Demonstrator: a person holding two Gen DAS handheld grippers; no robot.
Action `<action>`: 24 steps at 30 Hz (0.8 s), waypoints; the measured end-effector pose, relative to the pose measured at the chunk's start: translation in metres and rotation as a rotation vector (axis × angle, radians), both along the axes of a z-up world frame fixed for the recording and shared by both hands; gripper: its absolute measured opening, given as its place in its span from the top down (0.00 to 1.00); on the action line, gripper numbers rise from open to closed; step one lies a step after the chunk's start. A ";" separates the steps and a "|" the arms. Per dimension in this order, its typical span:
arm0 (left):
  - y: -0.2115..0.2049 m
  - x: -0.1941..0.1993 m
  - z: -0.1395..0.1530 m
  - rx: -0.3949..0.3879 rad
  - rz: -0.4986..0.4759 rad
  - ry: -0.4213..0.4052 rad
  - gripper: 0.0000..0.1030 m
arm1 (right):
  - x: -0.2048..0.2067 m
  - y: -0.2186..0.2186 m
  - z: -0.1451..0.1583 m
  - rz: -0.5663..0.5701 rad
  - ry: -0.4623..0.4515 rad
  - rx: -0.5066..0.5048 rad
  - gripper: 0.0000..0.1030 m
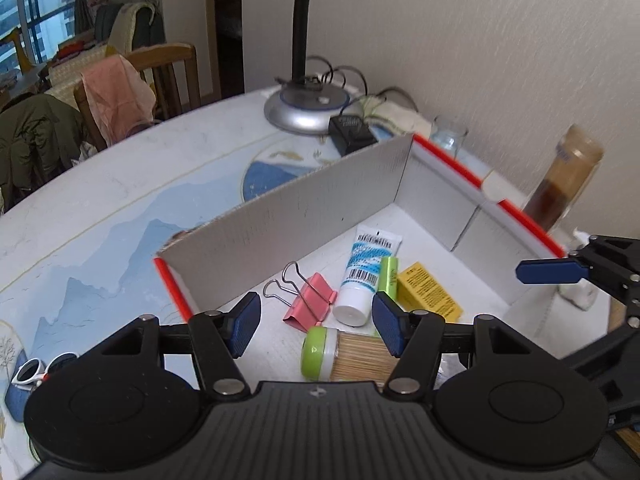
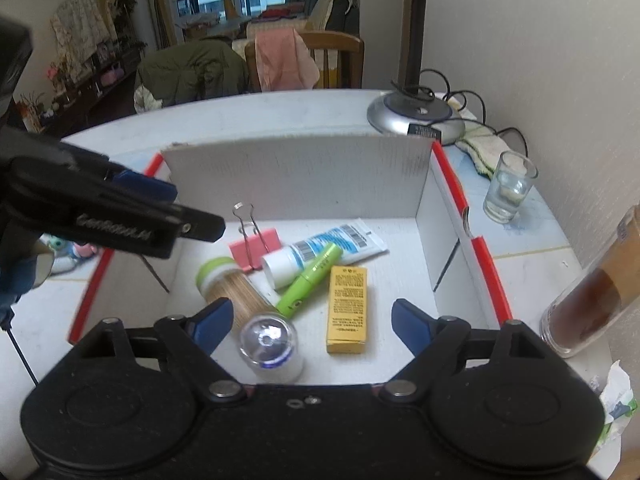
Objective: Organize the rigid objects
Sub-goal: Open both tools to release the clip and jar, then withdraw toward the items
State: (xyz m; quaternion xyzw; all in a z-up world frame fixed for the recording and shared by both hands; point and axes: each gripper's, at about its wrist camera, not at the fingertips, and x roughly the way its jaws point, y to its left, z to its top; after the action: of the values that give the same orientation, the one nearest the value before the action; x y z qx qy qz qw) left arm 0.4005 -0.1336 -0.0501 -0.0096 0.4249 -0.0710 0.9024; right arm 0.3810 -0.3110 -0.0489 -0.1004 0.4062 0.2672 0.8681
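We hold both tongs over the white box (image 2: 296, 172), the right gripper (image 2: 310, 322) and left gripper (image 1: 316, 324) each spread and empty. Below lie the toothpick jar (image 2: 236, 292), yellow carton (image 2: 347, 308) and pink clip (image 2: 256, 250); any descent should stay clear of the walls.

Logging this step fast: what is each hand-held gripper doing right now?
Left hand-held gripper: open, holding nothing.
Right hand-held gripper: open, holding nothing.
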 end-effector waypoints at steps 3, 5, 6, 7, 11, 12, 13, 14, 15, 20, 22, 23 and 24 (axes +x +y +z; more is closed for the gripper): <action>0.005 -0.015 0.009 -0.021 0.005 -0.029 0.41 | -0.009 0.001 0.008 -0.004 -0.017 0.015 0.16; 0.010 -0.026 0.014 -0.030 0.011 -0.046 0.41 | -0.015 0.002 0.013 -0.007 -0.023 0.028 0.17; 0.011 -0.032 0.017 -0.036 0.011 -0.055 0.41 | -0.018 0.003 0.016 -0.009 -0.025 0.036 0.16; 0.013 -0.038 0.019 -0.042 0.013 -0.063 0.41 | -0.021 0.004 0.018 -0.011 -0.028 0.042 0.16; 0.024 -0.061 0.026 -0.066 0.024 -0.089 0.39 | -0.035 0.009 0.026 -0.018 -0.040 0.066 0.15; 0.027 -0.067 0.028 -0.069 0.028 -0.093 0.32 | -0.039 0.011 0.028 -0.019 -0.042 0.073 0.15; 0.030 -0.073 0.029 -0.073 0.031 -0.100 0.29 | -0.042 0.012 0.030 -0.020 -0.044 0.081 0.15; 0.033 -0.080 0.030 -0.074 0.036 -0.107 0.27 | -0.046 0.015 0.031 -0.020 -0.047 0.085 0.14; 0.037 -0.087 0.031 -0.074 0.041 -0.111 0.27 | -0.050 0.017 0.033 -0.019 -0.049 0.090 0.14; 0.060 -0.118 0.033 -0.073 0.078 -0.114 0.26 | -0.074 0.031 0.037 -0.004 -0.049 0.139 0.07; 0.072 -0.130 0.032 -0.080 0.100 -0.118 0.21 | -0.082 0.040 0.037 0.006 -0.043 0.155 0.07; 0.079 -0.136 0.032 -0.085 0.112 -0.120 0.21 | -0.086 0.044 0.037 0.011 -0.040 0.160 0.06; 0.086 -0.142 0.031 -0.092 0.123 -0.120 0.21 | -0.089 0.049 0.037 0.016 -0.039 0.161 0.06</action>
State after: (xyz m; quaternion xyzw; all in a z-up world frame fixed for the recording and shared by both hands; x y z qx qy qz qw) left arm 0.2581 -0.0473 -0.0190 -0.0728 0.3650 -0.0355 0.9275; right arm 0.2920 -0.2619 -0.0120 -0.0386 0.3656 0.3041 0.8788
